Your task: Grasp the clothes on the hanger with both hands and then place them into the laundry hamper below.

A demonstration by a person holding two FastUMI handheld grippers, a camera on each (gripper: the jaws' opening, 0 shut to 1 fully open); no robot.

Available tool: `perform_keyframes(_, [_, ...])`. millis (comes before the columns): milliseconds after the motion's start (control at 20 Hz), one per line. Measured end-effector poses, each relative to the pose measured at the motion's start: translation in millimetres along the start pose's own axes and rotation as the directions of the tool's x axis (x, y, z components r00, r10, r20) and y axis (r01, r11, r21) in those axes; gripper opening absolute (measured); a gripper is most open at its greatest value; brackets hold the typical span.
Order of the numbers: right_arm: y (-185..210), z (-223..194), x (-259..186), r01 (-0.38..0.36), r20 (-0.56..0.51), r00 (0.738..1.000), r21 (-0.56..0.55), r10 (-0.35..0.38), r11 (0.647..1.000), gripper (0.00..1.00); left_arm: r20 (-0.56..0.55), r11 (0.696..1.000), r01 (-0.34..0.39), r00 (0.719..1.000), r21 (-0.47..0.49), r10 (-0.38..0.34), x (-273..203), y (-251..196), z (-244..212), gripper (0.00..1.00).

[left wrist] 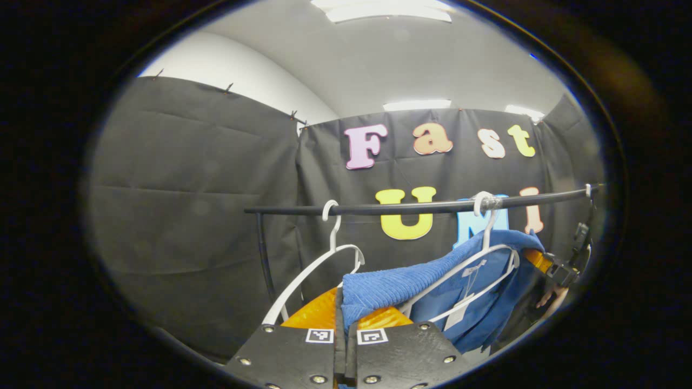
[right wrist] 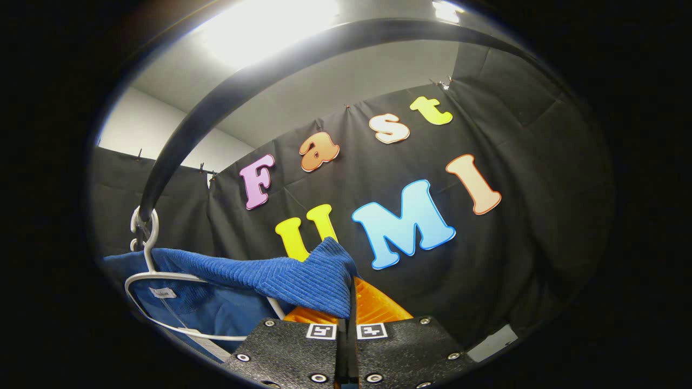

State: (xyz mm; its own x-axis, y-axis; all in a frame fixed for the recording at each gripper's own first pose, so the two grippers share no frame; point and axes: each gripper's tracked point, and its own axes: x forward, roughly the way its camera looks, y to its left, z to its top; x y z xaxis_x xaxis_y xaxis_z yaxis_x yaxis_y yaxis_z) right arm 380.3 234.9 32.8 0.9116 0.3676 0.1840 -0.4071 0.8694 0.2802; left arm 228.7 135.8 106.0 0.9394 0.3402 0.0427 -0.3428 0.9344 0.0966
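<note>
A blue ribbed garment [left wrist: 389, 286] hangs on a white hanger [left wrist: 489, 251] from a black rail [left wrist: 411, 207]. In the left gripper view my left gripper [left wrist: 344, 310] is shut on the garment's near shoulder, and the cloth bunches between its fingers. At the garment's far shoulder the right gripper [left wrist: 543, 261] is held by a hand [left wrist: 551, 297]. In the right gripper view my right gripper [right wrist: 350, 305] is shut on the same blue garment [right wrist: 292, 278], with the cloth pulled up to a peak over the fingers. The hanger [right wrist: 146, 278] lies to the left there, under the rail [right wrist: 243, 81].
An empty white hanger [left wrist: 324, 259] hangs on the rail to the left of the garment. The rail's black upright post [left wrist: 265, 254] stands at its left end. Black cloth walls close the booth behind and on both sides.
</note>
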Motion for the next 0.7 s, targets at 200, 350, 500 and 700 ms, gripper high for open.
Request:
perform_keyframes(200, [-3,10,-2,0.051,0.072,0.996,-0.051,-0.047,0.997,0.0,-0.004,0.987,0.123,0.992,-0.104,-0.124,22,7,-4,0.01])
perform_keyframes(350, [0,14,0,0.089,0.105,0.991,-0.087,-0.08,0.992,0.0,-0.022,0.979,0.195,0.98,-0.067,-0.196,39,11,-13,0.02])
perform_keyframes(500, [0,13,8,0.118,0.12,0.987,-0.108,-0.105,0.987,0.0,-0.031,0.969,0.244,0.969,-0.043,-0.245,64,11,-16,0.01])
perform_keyframes(700, [-4,14,7,0.168,0.139,0.979,-0.125,-0.151,0.978,0.0,-0.035,0.955,0.293,0.955,-0.051,-0.295,83,-1,-24,0.0])
